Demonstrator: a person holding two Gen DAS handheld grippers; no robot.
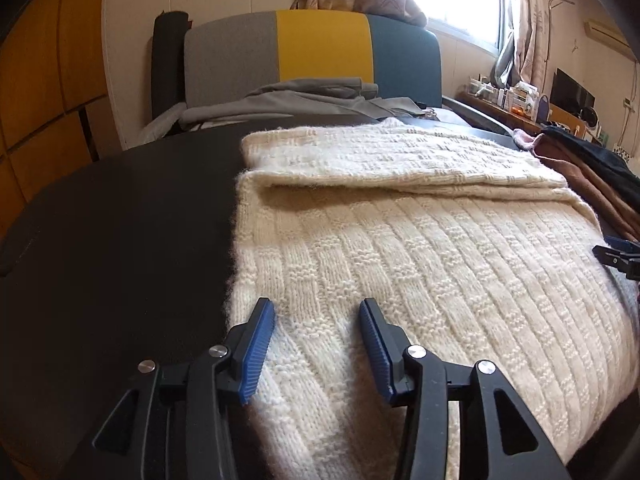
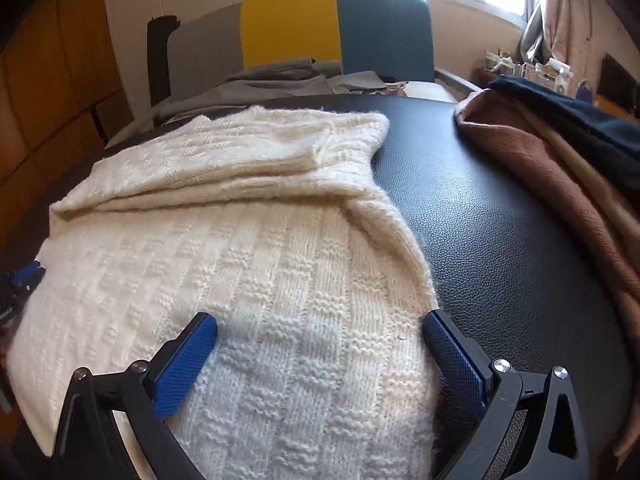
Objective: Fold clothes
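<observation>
A cream knit sweater [image 1: 400, 248] lies flat on the black table [image 1: 120, 220], its far part folded over toward me; it also shows in the right wrist view [image 2: 240, 264]. My left gripper [image 1: 318, 320] is open over the sweater's near left edge, jaws apart, nothing between them. My right gripper [image 2: 320, 330] is open wide over the sweater's near right edge, its right pad [image 2: 452, 352] at the hem by the black table [image 2: 500, 240]. The right gripper's tip also shows at the far right of the left wrist view [image 1: 618, 254].
A pile of brown and dark clothes [image 2: 560, 160] lies on the table's right side. Grey clothes [image 1: 312, 100] lie behind the table on a grey, yellow and blue chair [image 1: 320, 44]. A cluttered shelf [image 1: 520, 100] stands at the right under the window.
</observation>
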